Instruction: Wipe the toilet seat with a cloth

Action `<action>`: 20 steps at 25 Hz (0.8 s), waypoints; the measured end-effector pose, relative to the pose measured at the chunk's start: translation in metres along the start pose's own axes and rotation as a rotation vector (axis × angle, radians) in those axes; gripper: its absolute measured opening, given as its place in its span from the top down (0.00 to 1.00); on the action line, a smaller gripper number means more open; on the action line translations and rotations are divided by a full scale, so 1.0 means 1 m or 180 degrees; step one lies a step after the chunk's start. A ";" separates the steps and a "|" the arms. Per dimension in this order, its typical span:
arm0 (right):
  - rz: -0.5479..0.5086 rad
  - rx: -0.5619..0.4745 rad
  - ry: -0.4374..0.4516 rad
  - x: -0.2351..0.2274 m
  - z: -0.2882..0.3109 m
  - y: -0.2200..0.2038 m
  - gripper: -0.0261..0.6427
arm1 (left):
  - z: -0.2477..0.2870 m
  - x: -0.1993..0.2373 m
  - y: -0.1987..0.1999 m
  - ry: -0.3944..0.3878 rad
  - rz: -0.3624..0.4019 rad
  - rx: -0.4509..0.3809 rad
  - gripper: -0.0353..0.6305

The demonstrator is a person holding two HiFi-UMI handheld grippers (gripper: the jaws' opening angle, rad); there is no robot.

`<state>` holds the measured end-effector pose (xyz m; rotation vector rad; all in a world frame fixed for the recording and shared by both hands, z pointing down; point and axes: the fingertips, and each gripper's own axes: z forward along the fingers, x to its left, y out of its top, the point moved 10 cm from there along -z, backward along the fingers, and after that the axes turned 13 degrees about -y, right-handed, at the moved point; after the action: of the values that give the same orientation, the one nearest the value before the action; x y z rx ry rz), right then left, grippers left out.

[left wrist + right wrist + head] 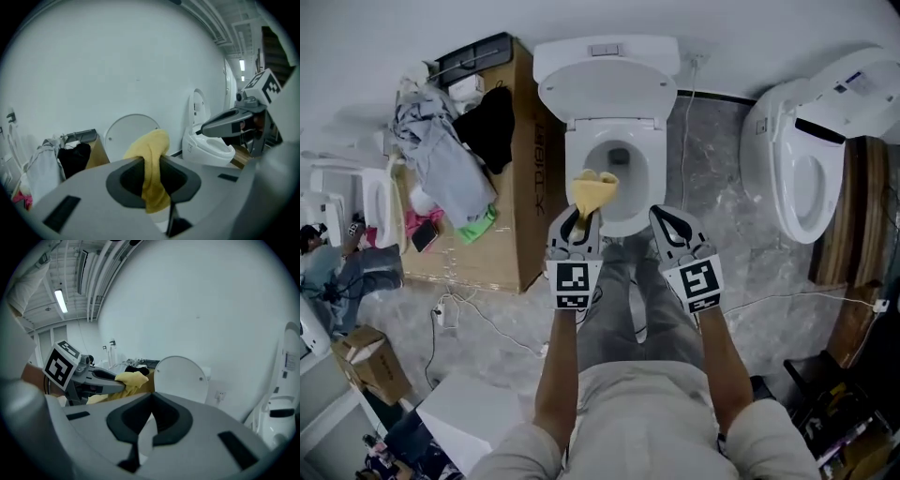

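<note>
Left hand-held gripper [581,217]: jaws were closed on the yellow cloth [592,190], pinching it mid-fold.
Right hand-held gripper [660,216]: jaws were together with nothing between them; it hung beside the left one, apart from it.
Cloth position: it stuck out ahead of the left jaw tips and drooped over the near side of the bowl. Contact with the rim could not be told.
Toilet seat [654,184]: it lay directly ahead of and below both hand-held grippers, with the lid [605,94] raised against the tank beyond them.
Progress: the cloth was picked up and brought to the toilet. Judged from this, wiping was at its very start or not yet begun, so the full ring of the seat was probably left to wipe. No wet or wiped patch could be made out.
Count, cloths: one.
Count, hand-held grippers: two.
Count, toilets: one ahead, a second toilet [802,150] off to the right of the right hand-held gripper, and possibly part of another far left.
Count, boxes: one cardboard box [525,178] left of the left hand-held gripper, with a clothes pile [450,150] on it.
</note>
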<state>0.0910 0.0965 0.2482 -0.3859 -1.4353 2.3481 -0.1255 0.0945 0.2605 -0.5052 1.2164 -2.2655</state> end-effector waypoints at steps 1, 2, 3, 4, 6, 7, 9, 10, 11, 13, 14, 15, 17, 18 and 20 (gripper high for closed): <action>-0.0002 -0.0036 0.0008 0.001 -0.010 0.009 0.95 | -0.010 -0.004 0.010 0.0018 0.0023 -0.0036 0.82; -0.0009 -0.0074 0.0014 0.001 -0.020 0.018 0.95 | -0.021 -0.009 0.019 0.0040 0.0046 -0.0074 0.82; -0.0023 -0.0114 0.0018 0.002 -0.029 0.027 0.95 | -0.031 -0.014 0.028 0.0065 0.0064 -0.0119 0.82; -0.0045 -0.0156 0.0019 0.001 -0.038 0.037 0.95 | -0.042 -0.018 0.038 0.0093 0.0079 -0.0174 0.82; -0.0097 -0.0243 0.0011 -0.001 -0.053 0.054 0.95 | -0.061 -0.027 0.057 0.0154 0.0107 -0.0299 0.82; -0.0114 -0.0290 0.0003 -0.002 -0.060 0.062 0.95 | -0.070 -0.032 0.066 0.0181 0.0123 -0.0361 0.82; -0.0127 -0.0390 -0.0006 -0.005 -0.074 0.078 0.95 | -0.086 -0.044 0.082 0.0217 0.0159 -0.0469 0.82; -0.0133 -0.0446 -0.0005 -0.006 -0.081 0.085 0.95 | -0.092 -0.050 0.089 0.0231 0.0178 -0.0510 0.82; -0.0138 -0.0504 -0.0001 -0.007 -0.087 0.092 0.95 | -0.097 -0.055 0.095 0.0242 0.0196 -0.0548 0.82; -0.0133 -0.0615 0.0009 -0.009 -0.099 0.102 0.95 | -0.104 -0.066 0.104 0.0255 0.0220 -0.0619 0.82; -0.0133 -0.0654 0.0008 -0.011 -0.104 0.106 0.95 | -0.107 -0.071 0.108 0.0260 0.0224 -0.0650 0.82; -0.0140 -0.0681 0.0000 -0.013 -0.109 0.108 0.95 | -0.109 -0.076 0.112 0.0263 0.0224 -0.0676 0.82; -0.0154 -0.0712 -0.0021 -0.018 -0.117 0.111 0.95 | -0.112 -0.083 0.120 0.0271 0.0234 -0.0725 0.82; -0.0153 -0.0718 -0.0025 -0.020 -0.119 0.112 0.95 | -0.112 -0.087 0.124 0.0269 0.0248 -0.0742 0.82; -0.0143 -0.0714 -0.0023 -0.024 -0.124 0.114 0.95 | -0.113 -0.094 0.131 0.0252 0.0274 -0.0751 0.82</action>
<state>0.1453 0.1371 0.0920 -0.3997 -1.6987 2.1619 -0.0775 0.1634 0.0821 -0.4429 1.5262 -2.0992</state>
